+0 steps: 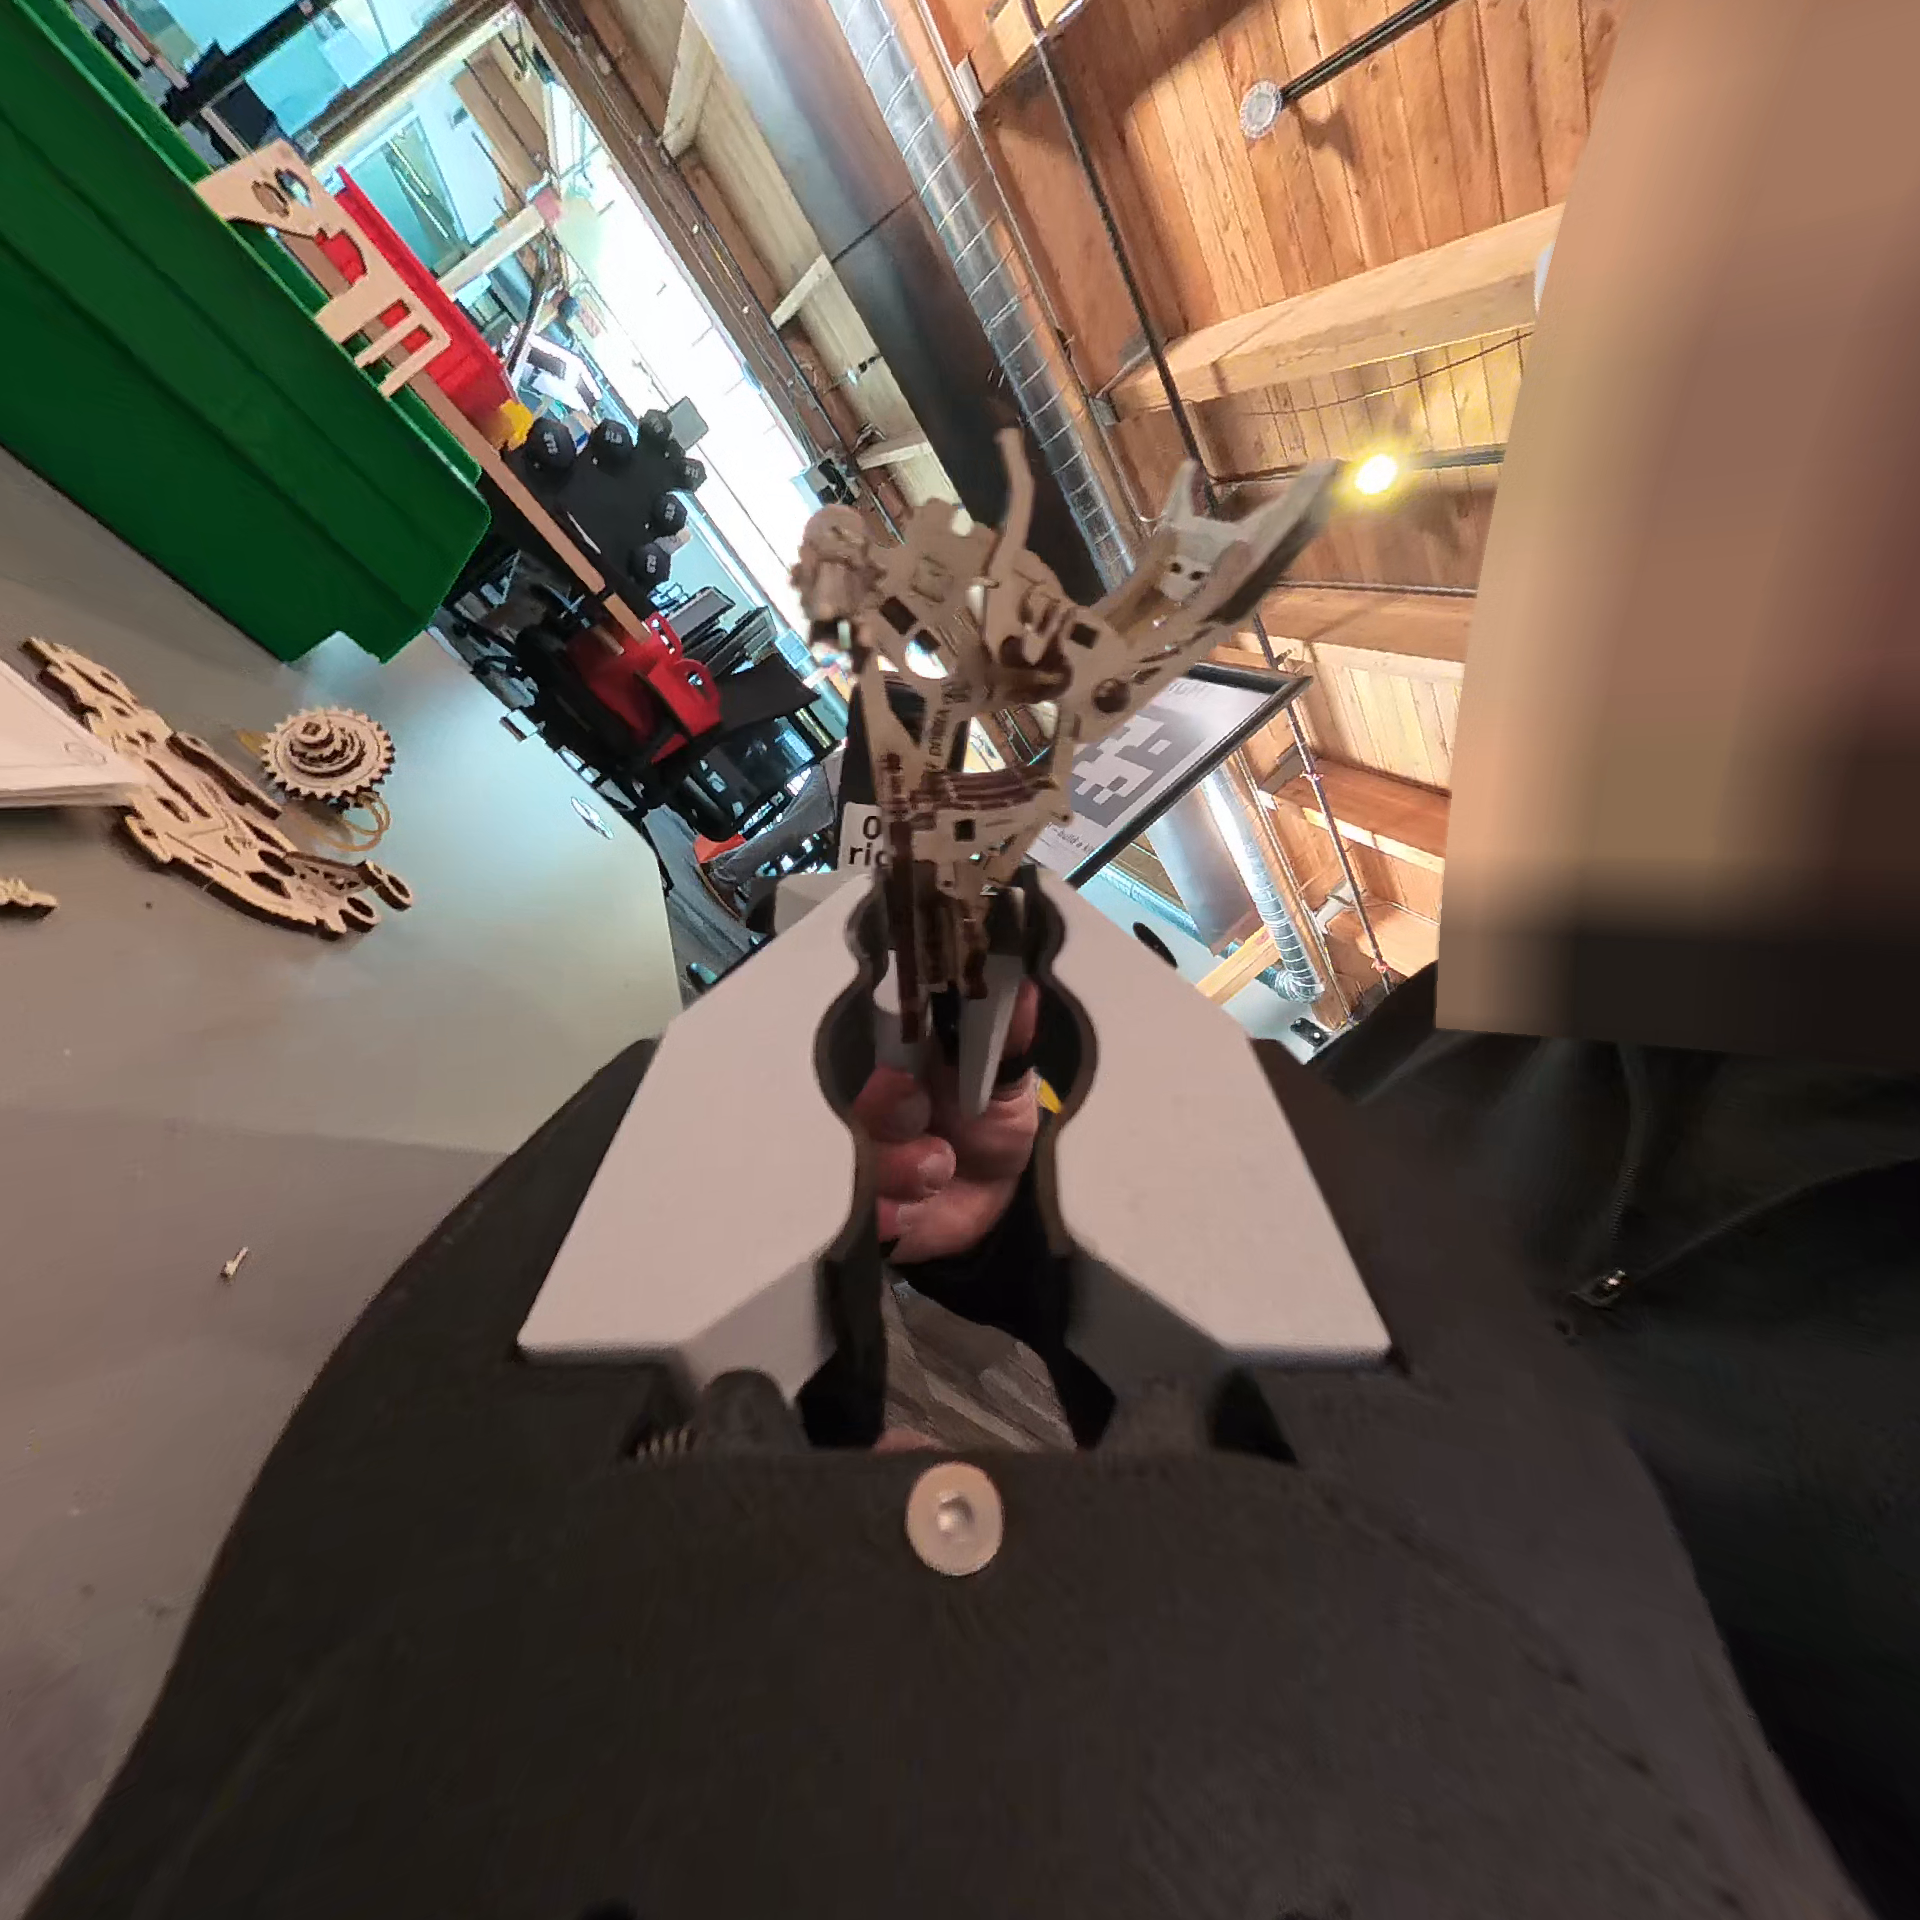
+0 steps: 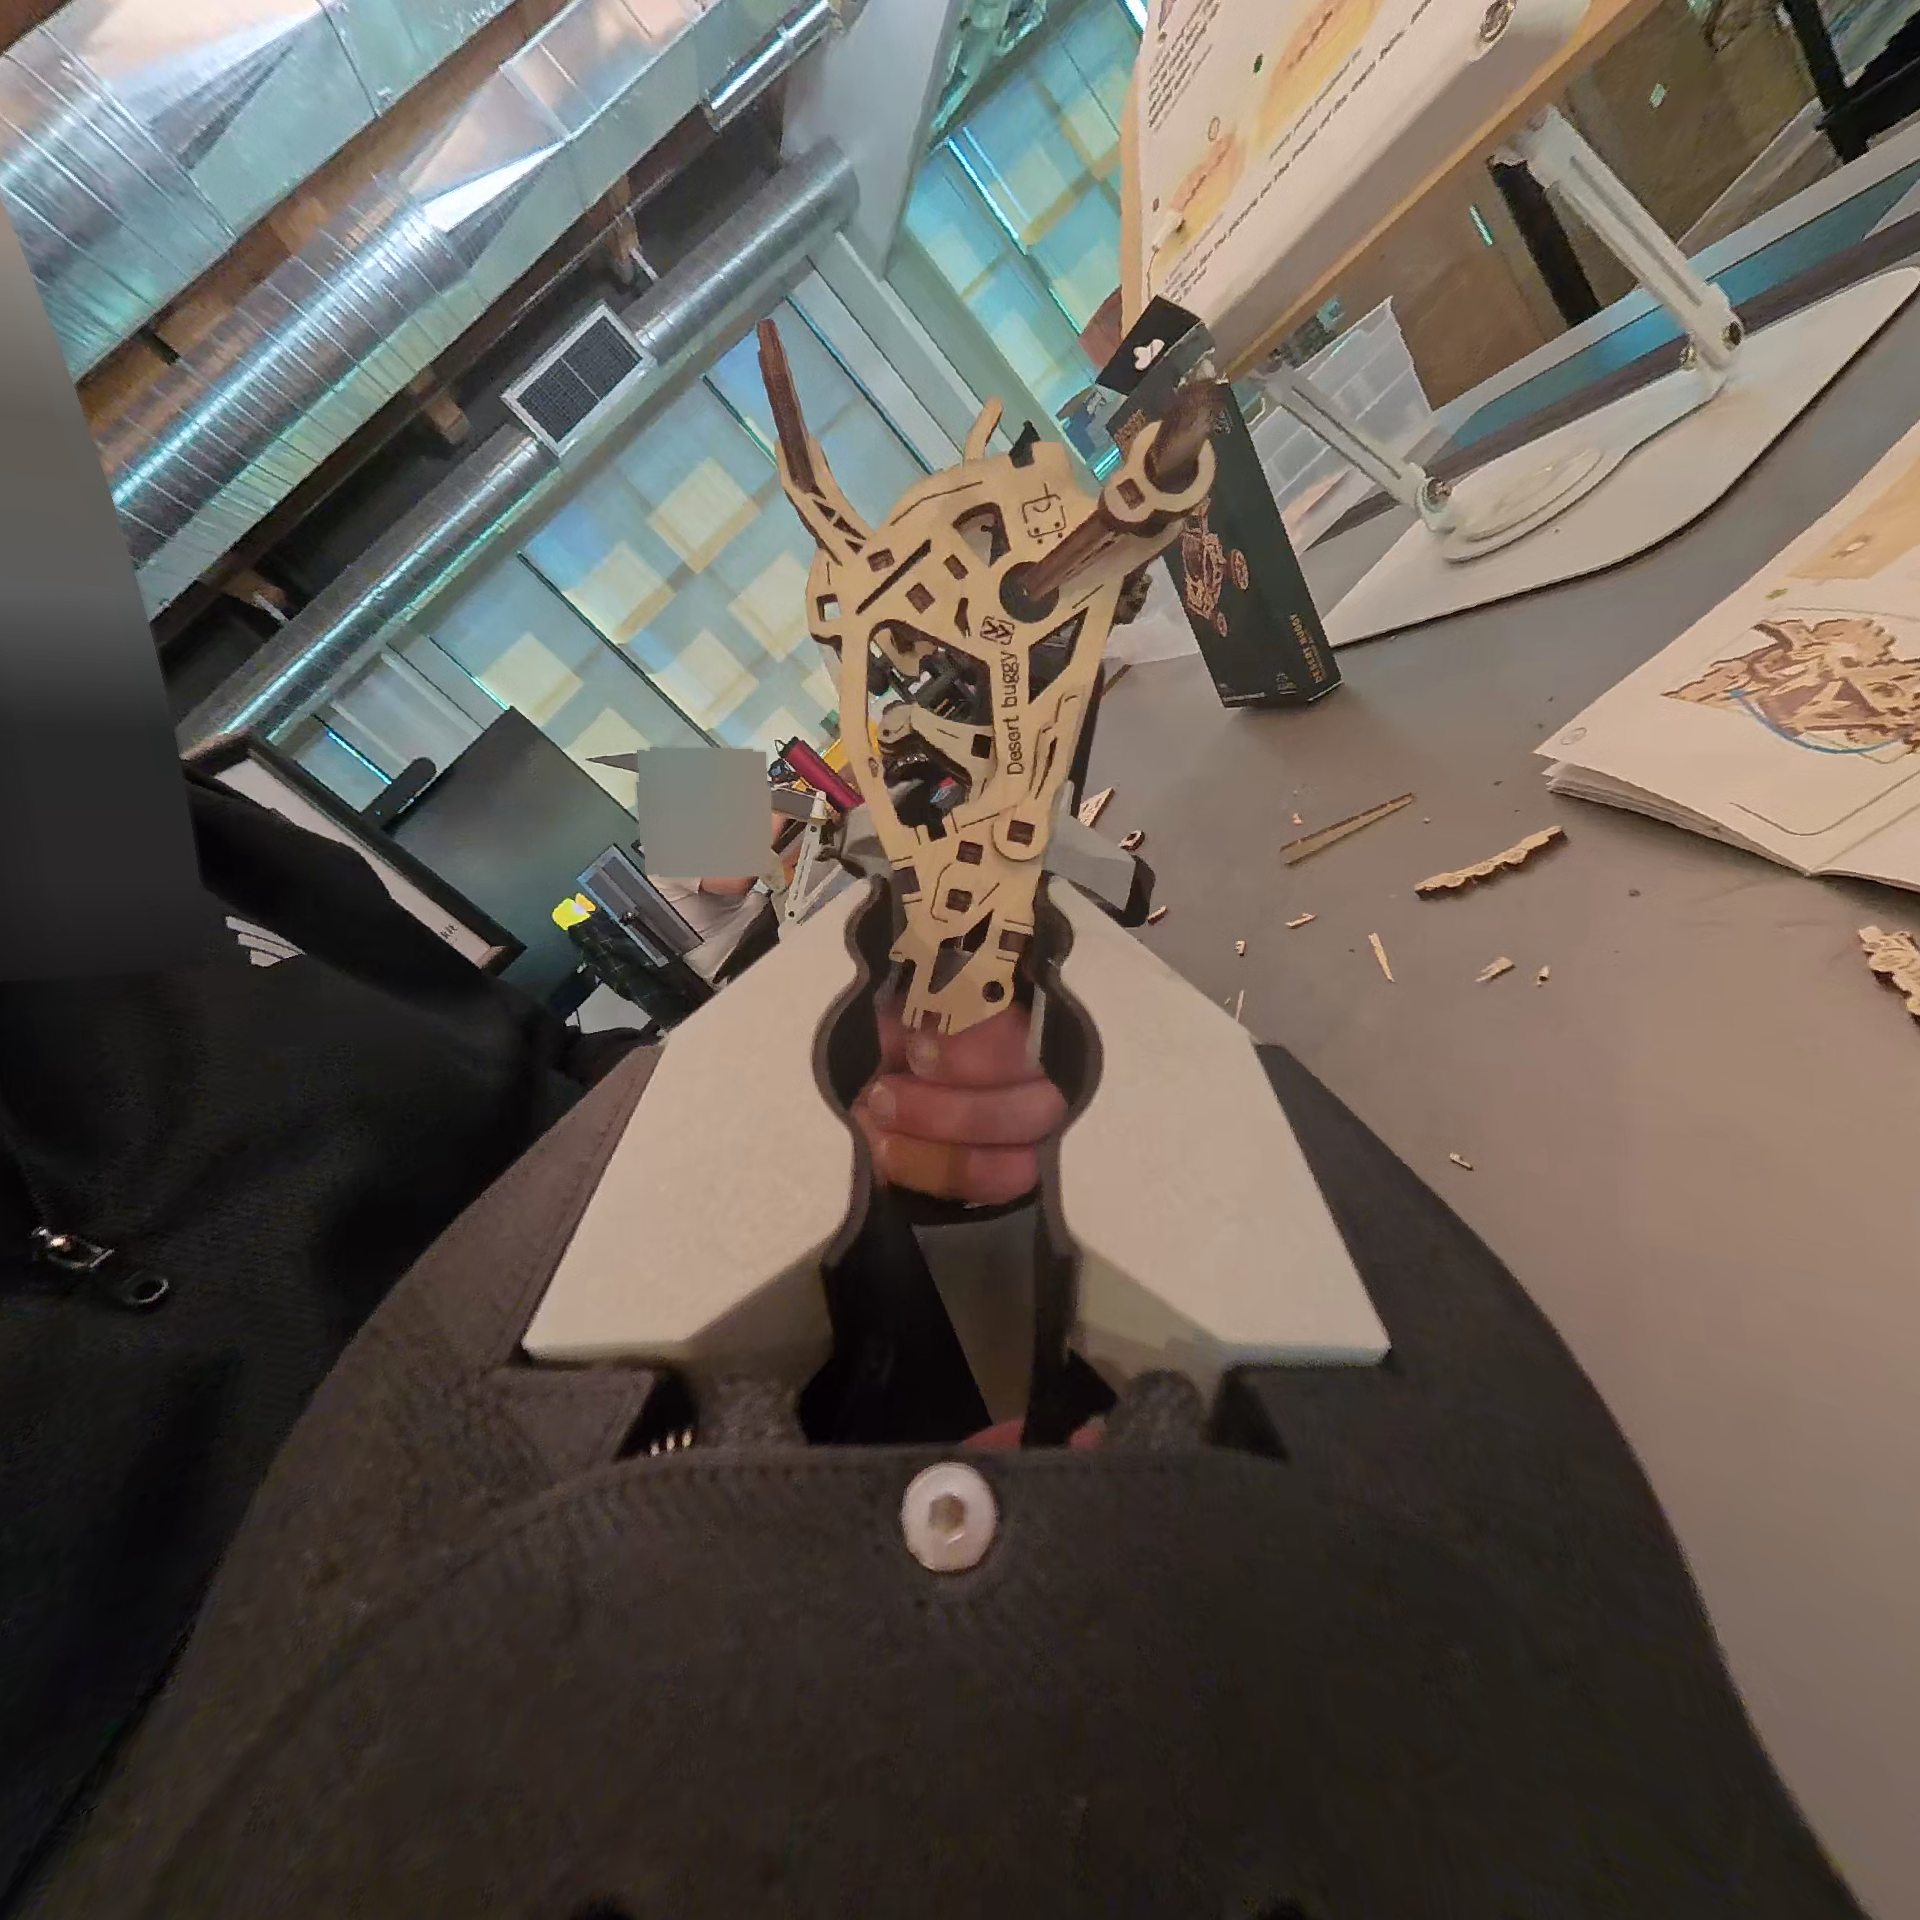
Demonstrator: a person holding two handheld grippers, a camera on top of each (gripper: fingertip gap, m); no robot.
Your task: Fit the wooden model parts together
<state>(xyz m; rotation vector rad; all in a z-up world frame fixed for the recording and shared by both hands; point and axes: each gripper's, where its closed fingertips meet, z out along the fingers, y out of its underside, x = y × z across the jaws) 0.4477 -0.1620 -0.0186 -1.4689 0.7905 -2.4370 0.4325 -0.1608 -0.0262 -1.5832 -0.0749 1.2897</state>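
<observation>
Between both grippers, lifted off the grey table (image 2: 1558,1039), stands the wooden model (image 2: 961,748). Left gripper (image 1: 951,935) and right gripper (image 2: 956,935) each clamp its lower end. At 9 o'clock in the left view lie a gear (image 1: 327,753) and a flat panel (image 1: 218,821).

Model's base (image 2: 951,997) behind jaws

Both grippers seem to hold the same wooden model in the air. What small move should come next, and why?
Probably lower the wooden model toward the grey table and keep both grips. The left gripper and the right gripper both clamp its lower end, so neither is free. The loose gear cluster and flat wooden frame lie on the table, out of reach.
</observation>
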